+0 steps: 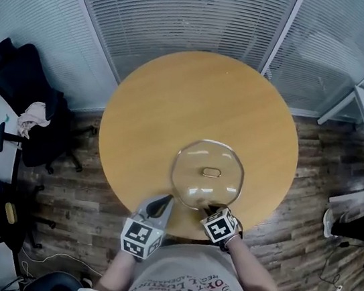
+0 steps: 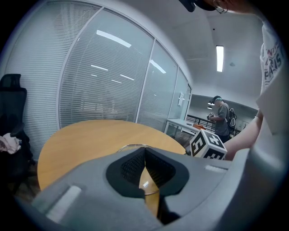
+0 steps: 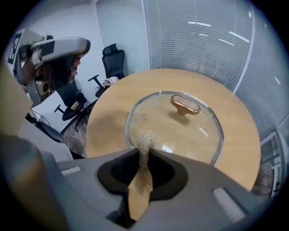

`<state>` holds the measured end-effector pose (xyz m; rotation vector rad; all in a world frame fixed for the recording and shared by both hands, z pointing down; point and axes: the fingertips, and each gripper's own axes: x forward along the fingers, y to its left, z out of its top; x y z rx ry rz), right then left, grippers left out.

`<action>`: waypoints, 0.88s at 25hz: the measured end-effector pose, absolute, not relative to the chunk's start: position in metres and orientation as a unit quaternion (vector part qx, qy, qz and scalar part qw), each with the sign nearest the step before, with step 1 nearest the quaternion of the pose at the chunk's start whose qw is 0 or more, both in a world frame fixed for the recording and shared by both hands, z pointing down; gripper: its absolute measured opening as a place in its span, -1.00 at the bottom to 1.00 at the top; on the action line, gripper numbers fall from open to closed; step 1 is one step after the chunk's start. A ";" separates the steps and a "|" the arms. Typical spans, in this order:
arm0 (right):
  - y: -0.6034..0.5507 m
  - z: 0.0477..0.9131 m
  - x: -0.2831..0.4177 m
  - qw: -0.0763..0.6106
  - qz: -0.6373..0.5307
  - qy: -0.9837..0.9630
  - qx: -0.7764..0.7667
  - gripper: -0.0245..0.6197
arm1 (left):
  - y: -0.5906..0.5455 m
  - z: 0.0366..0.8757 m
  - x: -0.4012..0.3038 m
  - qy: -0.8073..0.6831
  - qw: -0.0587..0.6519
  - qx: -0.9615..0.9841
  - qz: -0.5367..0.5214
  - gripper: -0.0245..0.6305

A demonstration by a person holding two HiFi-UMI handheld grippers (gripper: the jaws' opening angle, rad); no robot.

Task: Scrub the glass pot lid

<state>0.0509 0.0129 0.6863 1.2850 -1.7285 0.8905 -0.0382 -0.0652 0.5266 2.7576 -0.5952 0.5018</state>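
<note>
Quick status from my end. The glass pot lid (image 1: 191,171) is lying flat on the round wooden surface (image 1: 168,99), knob handle (image 3: 185,105) up, on the side nearest me.

My right tongs (image 3: 144,152) are clamped on a beige fibrous scrubber (image 3: 144,139). Its tuft pokes out past the tips, right over the near rim of the lid. I can't tell if it's actually touching the glass.

My left tongs (image 2: 144,151) are closed together with nothing I can see between them, tips right at the lid's near-left edge.

So I'd say we're at the very start of the scrubbing step. Next I need to press the tuft down on the glass and work it in strokes around the handle. The left tongs should brace the rim, since I'd guess a loose lid slides around on that smooth top.
</note>
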 end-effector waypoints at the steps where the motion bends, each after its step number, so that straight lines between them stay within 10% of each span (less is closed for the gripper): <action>1: 0.011 0.679 0.055 0.383 0.345 -0.684 0.515 -0.73 | -0.065 0.525 -0.037 -0.206 0.135 0.954 0.173 -0.90; 22: -0.034 0.491 0.153 0.172 0.112 -0.724 0.658 -0.73 | -0.085 0.464 0.031 -0.218 0.078 0.965 0.125 -0.90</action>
